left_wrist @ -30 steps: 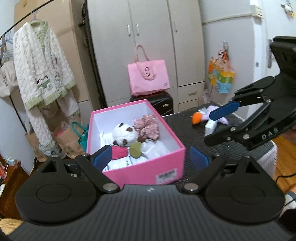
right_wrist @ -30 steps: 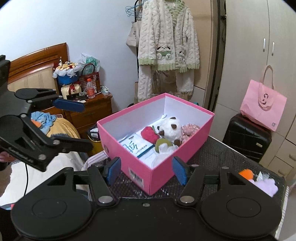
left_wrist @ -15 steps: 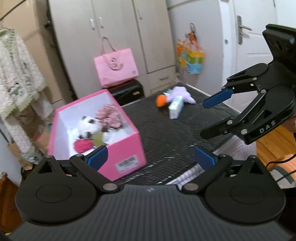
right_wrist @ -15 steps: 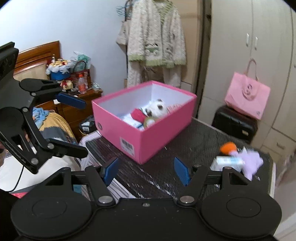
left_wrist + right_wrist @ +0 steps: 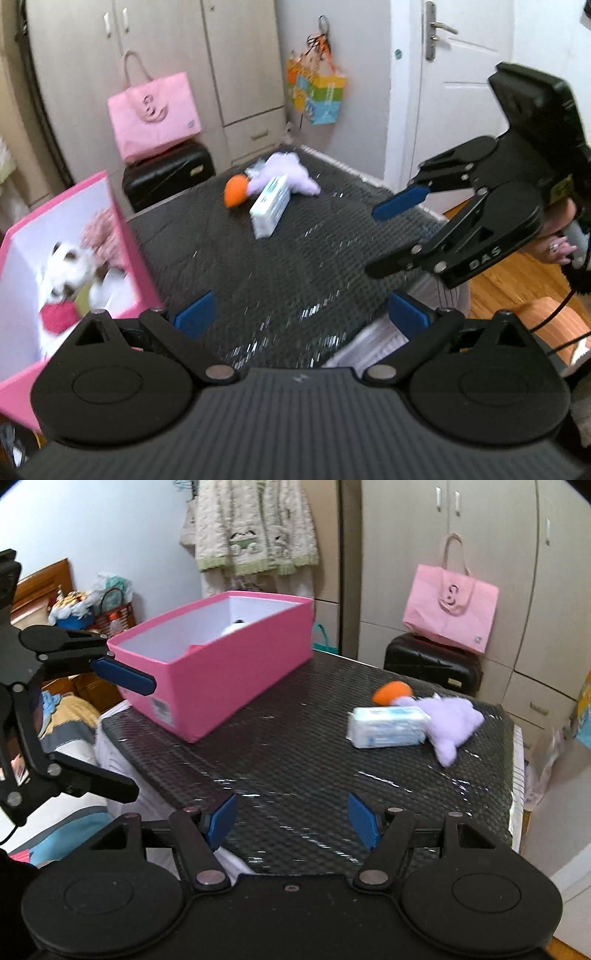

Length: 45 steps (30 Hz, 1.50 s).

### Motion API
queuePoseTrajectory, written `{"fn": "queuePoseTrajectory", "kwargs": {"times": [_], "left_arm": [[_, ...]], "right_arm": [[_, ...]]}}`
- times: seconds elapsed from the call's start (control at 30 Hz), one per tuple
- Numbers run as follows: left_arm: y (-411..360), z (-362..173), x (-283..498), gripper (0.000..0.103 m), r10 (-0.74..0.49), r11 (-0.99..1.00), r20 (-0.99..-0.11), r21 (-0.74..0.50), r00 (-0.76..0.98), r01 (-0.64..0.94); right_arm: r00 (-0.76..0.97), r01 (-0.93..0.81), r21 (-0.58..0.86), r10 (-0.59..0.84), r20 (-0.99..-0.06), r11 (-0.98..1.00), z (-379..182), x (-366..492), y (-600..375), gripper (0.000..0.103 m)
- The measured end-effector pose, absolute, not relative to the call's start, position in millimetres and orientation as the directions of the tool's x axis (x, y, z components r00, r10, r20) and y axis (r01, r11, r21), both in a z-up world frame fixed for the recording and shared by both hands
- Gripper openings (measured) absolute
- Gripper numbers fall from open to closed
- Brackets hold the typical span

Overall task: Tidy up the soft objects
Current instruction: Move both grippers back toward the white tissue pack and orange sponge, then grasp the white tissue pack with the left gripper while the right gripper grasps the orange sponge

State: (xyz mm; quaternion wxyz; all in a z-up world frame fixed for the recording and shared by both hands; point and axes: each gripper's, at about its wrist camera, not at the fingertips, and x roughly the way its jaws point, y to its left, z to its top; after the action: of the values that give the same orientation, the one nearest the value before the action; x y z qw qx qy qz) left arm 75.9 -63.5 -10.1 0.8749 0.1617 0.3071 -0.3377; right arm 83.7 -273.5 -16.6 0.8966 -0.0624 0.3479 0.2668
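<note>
Black mat (image 5: 295,760), pink box (image 5: 236,679); tissue pack (image 5: 388,726), both grippers empty, spread

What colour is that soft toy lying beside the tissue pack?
Pale lilac soft toy, clearest in the right wrist view.

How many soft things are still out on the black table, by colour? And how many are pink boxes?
Orange soft toy: 1
Purple soft toy: 1
White tissue pack: 1
Pink box: 1
Total: 4
</note>
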Motion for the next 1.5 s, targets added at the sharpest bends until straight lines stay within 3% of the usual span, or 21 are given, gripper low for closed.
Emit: {"fn": "queuePoseTrajectory", "kwargs": {"times": [0.23,0.43,0.77,0.97,1.33,1.4,1.5], "left_arm": [[-93.3,-24.2,113.0,0.101,-0.559,0.720,-0.585,0.009,0.587,0.694],[-106.2,-43.5,162.4,0.098,-0.531,0.792,-0.546,-0.046,0.648,0.609],[-126.2,-80.3,219.5,0.078,-0.536,0.818,-0.581,-0.178,0.612,0.547],[-135.7,-96.6,243.1,0.076,-0.531,0.833,-0.600,-0.241,0.599,0.498],[-148.9,-101.2,250.2,0.044,-0.505,0.851,-0.549,-0.188,0.666,0.490],[-151.4,-103.5,249.8,0.032,-0.512,0.847,-0.541,-0.189,0.667,0.497],[-154.8,-108.2,254.0,0.022,-0.511,0.846,-0.577,-0.203,0.638,0.494]], "right_arm": [[0.650,-0.527,0.016,0.415,-0.636,0.850,-47.5,111.9,-294.4,0.071],[0.673,-0.486,0.015,0.385,-0.632,0.874,-67.6,147.3,-316.4,0.071],[0.700,-0.440,0.059,0.384,-0.603,0.896,-58.7,200.2,-344.3,0.071],[0.720,-0.419,0.010,0.339,-0.605,0.908,-50.4,232.0,-341.4,0.071],[0.676,-0.487,0.095,0.443,-0.589,0.868,-40.1,281.7,-323.6,0.071],[0.649,-0.511,0.114,0.469,-0.599,0.852,-44.0,292.7,-315.6,0.071],[0.606,-0.528,0.149,0.494,-0.623,0.836,-54.9,311.0,-304.3,0.071]]}}
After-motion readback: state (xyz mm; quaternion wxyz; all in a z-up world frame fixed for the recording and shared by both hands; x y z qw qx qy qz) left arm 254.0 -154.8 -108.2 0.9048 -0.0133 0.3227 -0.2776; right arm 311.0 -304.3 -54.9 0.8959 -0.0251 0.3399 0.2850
